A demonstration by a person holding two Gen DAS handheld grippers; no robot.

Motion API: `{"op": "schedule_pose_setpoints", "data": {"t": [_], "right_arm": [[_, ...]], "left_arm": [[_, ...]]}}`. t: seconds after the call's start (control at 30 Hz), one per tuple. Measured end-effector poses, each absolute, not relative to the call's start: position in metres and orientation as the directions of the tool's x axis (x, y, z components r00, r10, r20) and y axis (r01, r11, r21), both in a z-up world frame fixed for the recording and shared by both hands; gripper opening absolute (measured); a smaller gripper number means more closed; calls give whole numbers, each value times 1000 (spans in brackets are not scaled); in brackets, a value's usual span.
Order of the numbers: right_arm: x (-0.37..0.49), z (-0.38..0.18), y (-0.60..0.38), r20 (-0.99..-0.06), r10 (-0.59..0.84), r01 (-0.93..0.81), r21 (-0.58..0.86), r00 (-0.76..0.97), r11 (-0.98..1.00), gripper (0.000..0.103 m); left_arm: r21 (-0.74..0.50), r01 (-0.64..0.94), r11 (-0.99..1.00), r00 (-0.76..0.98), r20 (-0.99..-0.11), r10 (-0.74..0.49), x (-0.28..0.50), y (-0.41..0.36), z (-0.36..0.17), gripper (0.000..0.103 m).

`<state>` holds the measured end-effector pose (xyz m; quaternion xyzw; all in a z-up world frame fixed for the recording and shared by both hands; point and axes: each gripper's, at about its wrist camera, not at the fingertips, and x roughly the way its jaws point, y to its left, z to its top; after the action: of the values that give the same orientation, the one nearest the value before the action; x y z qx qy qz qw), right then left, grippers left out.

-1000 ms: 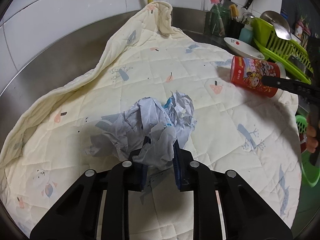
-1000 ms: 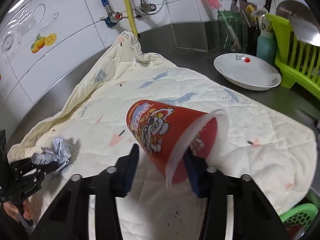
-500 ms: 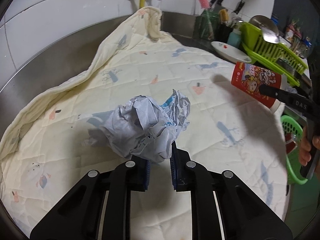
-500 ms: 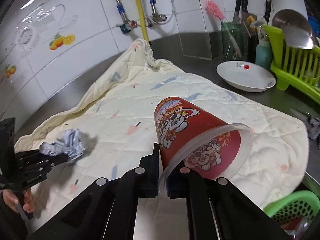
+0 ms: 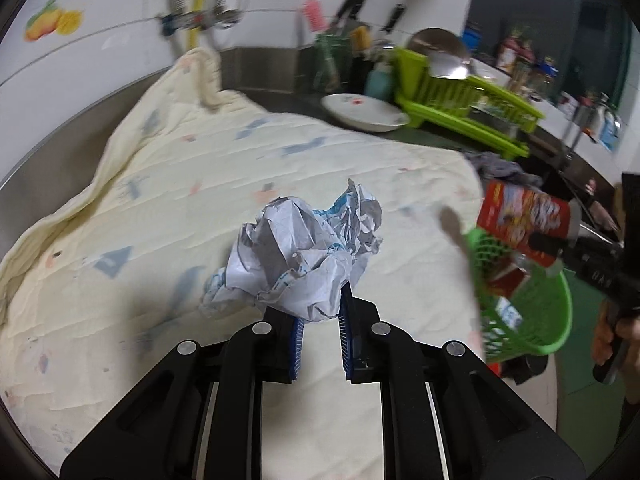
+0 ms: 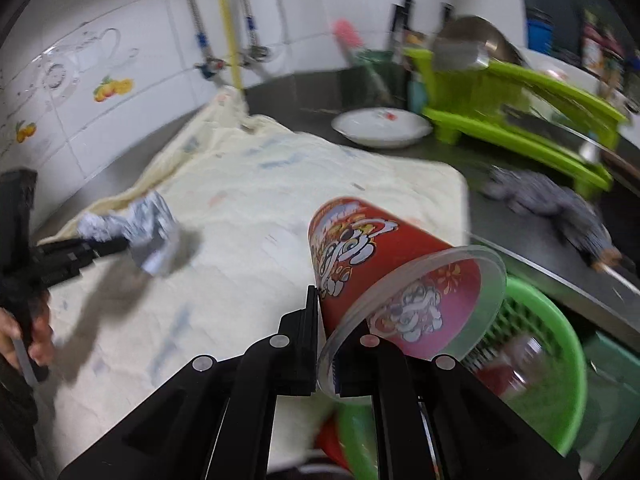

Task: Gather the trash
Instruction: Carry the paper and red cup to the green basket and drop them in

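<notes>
My left gripper (image 5: 320, 316) is shut on a crumpled ball of white and blue paper (image 5: 304, 248) and holds it above the cream quilted cloth (image 5: 200, 184). My right gripper (image 6: 326, 336) is shut on the rim of a red printed cup with a clear lid (image 6: 384, 276), held tilted beside a green mesh basket (image 6: 556, 372) off the counter's right edge. In the left wrist view the cup (image 5: 520, 220) hangs over the basket (image 5: 532, 320), which holds some trash. The paper ball also shows in the right wrist view (image 6: 140, 228).
A white bowl (image 5: 364, 112), a green dish rack (image 5: 464, 108) with a metal ladle, a utensil holder and a grey rag (image 6: 548, 200) sit on the steel counter at the back right. Tiled wall and pipes (image 6: 228, 40) stand behind.
Both grippers have moved right, lifted with their loads. The cup now hangs at the green basket. The paper ball has risen off the cloth and travelled toward the basket.
</notes>
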<state>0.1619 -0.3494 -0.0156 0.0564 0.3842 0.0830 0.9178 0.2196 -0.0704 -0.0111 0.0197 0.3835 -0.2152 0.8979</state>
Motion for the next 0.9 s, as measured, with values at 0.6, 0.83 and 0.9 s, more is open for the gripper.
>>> {"op": "schedule_pose_setpoints", "data": {"t": [0.6, 0.83, 0.9], "right_arm": [[57, -35, -456, -737, -23, 149, 106, 676, 983, 67], [19, -34, -473, -718, -66, 211, 114, 693, 971, 69], [13, -34, -476, -712, -73, 224, 120, 698, 967, 70]], "left_arm": [[-163, 643, 748, 441, -720, -536, 180, -254, -19, 14], [-148, 672, 725, 406, -746, -528, 177, -293, -34, 15], [-145, 675, 723, 400, -752, -524, 176, -300, -36, 15]]}}
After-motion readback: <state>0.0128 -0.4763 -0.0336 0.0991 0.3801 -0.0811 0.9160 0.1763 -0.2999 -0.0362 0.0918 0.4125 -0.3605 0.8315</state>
